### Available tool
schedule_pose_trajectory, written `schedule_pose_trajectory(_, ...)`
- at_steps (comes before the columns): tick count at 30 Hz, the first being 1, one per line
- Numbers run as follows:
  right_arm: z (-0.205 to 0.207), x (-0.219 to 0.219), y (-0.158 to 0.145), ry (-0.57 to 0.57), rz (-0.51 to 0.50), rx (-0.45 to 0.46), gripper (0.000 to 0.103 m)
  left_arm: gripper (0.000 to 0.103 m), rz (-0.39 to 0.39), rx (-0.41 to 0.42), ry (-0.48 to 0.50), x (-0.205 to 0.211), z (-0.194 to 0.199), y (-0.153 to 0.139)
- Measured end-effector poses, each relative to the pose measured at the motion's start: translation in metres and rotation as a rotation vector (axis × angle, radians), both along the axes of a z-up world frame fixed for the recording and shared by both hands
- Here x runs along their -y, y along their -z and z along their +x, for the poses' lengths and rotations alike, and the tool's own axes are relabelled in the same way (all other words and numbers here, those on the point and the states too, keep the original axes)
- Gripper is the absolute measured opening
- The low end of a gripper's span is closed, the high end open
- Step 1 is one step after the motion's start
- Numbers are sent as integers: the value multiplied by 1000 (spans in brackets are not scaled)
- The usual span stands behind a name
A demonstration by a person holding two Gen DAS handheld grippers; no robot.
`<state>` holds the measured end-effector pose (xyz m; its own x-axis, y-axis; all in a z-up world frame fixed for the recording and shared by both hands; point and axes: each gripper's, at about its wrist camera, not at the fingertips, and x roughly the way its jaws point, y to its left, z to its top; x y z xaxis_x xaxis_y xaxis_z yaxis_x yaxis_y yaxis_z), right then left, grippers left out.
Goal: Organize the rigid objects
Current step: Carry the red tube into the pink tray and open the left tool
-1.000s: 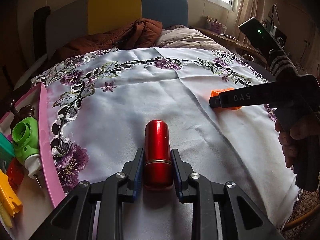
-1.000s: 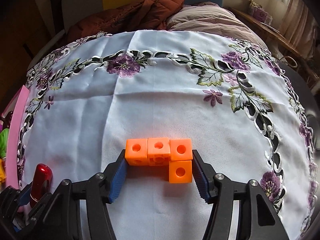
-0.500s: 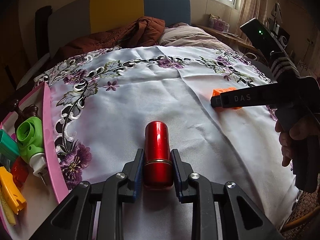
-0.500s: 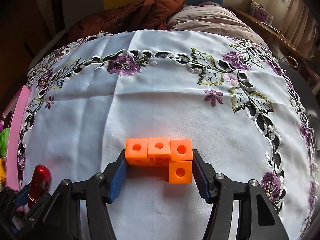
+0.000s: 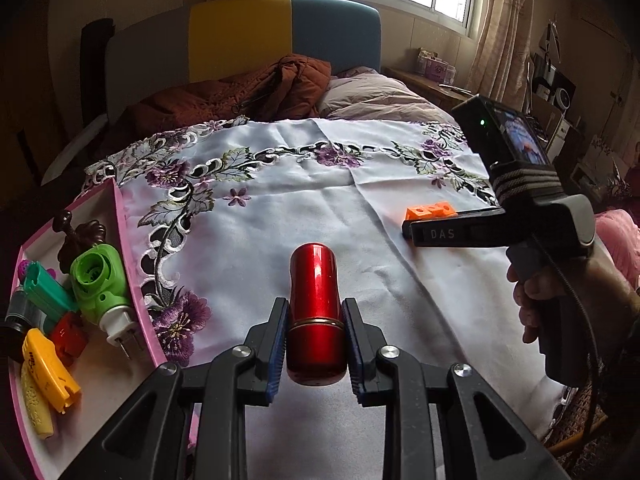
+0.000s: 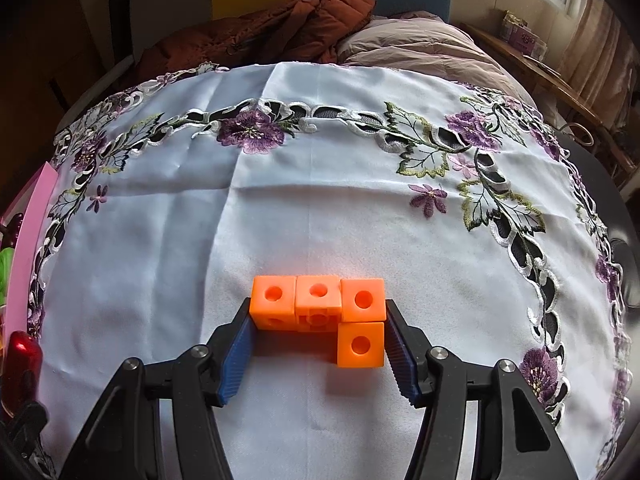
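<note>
A glossy red cylinder (image 5: 314, 280) with a gold band sits between the blue pads of my left gripper (image 5: 315, 308), which is shut on it just above the white embroidered cloth (image 5: 280, 216). The same cylinder (image 6: 20, 356) shows at the left edge of the right wrist view. An L-shaped piece of orange cubes (image 6: 318, 300) lies on the cloth. My right gripper (image 6: 317, 320) is shut on it, with a pad against each end. From the left wrist view the orange cubes (image 5: 430, 210) peek out behind the right gripper's finger (image 5: 440, 234).
A pink tray (image 5: 120, 216) at the left holds a green plug-in device (image 5: 100, 280), a yellow clip (image 5: 48, 364), a teal piece and several other small items. A person's hand (image 5: 532, 300) grips the right tool. Brown quilt and pillow lie beyond the cloth.
My left gripper has lifted a little with the red cylinder, so the tray and room show more. The right gripper and orange cubes have not moved.
</note>
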<state>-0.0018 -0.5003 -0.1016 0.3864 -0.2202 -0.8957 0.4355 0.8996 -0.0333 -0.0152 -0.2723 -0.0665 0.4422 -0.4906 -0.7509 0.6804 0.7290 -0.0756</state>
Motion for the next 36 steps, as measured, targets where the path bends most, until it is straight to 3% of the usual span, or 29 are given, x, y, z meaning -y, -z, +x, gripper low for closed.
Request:
schedule_pose_trajectory(14, 0, -2, -1, -11, -21, 4, 61, 26, -55, 39, -113, -57, 2, -41)
schedule_pose_trajectory(26, 0, -4, -1, -16, -38, -1, 60, 26, -73, -10, -340, -163, 25, -40)
schedule_pose_trajectory(30, 0, -4, -1, -19, -45, -3, 60, 26, -81, -60, -422, -202, 30, -31)
schedule_pose_trajectory(36, 0, -5, -2, -20, -50, -4, 60, 26, -79, -120, -413, -216, 30, -11)
